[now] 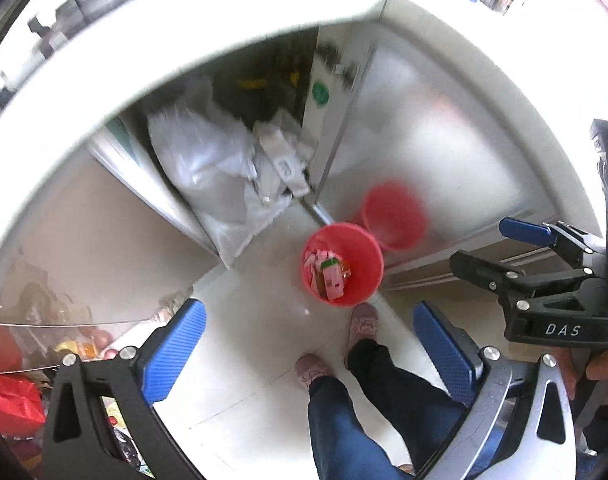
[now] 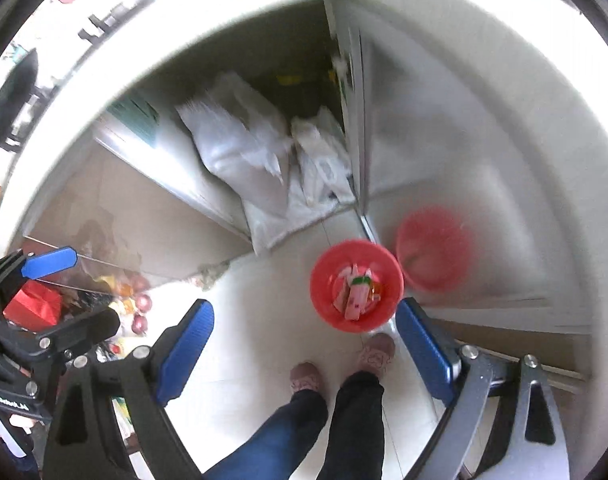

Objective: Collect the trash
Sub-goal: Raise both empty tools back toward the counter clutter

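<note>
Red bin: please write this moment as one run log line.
left gripper open, empty | right gripper open, empty | red bin on floor, holds wrappers

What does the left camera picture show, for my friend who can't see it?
A red bin holding pink wrappers stands on the pale floor just ahead of a person's pink shoes. The left gripper hangs open and empty above; white bags sit in an open cupboard behind.

A pale tiled floor point(image 1: 243, 360) carries a red bin point(image 1: 342, 263) holding pink wrappers. The person's two slippered feet point(image 1: 362, 320) stand just in front of it. White plastic bags point(image 1: 219, 168) slump in the open cupboard behind.
</note>
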The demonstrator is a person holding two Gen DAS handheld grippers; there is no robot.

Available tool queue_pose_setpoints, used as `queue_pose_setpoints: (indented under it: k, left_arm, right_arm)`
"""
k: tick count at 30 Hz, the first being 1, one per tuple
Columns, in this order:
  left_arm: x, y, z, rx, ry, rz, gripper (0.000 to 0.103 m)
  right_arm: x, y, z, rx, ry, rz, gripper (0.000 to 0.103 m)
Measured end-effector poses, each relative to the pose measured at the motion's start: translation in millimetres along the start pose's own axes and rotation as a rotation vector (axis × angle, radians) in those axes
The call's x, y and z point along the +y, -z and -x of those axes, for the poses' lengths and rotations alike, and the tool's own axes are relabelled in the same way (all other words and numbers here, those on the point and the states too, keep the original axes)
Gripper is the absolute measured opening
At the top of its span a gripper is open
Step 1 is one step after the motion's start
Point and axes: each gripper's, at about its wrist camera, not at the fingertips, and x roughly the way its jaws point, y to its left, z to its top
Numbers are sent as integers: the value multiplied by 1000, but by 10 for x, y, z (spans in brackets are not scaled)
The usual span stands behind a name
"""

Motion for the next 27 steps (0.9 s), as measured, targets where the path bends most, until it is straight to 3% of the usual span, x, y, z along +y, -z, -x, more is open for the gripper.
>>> queue_pose_setpoints:
  k: [3, 8, 11, 15, 20, 27]
  left_arm:
    - [-57, -79, 457, -51, -29, 2, 103]
    - [-220, -233, 1075, -134, -69, -72, 103]
    - [-296, -342, 1426, -202, -33, -91, 103]
    - [-396, -505, 1826, -286, 44, -104, 103]
    - [-602, -748, 2018, -347, 42, -133, 103]
    - [-858, -1205, 1972, -348, 28, -182, 103]
  right_arm:
    - [94, -66, 397, -37, -10, 21, 92]
    - [138, -167, 1126, -186, 36, 29, 92]
    - [162, -222, 1486, -274, 28, 43, 92]
    - [165, -297, 1778, -308, 70, 65, 92]
    - [106, -342, 2054, -402, 157, 109, 92]
    - [-206, -634, 2205, -435, 144, 30, 92]
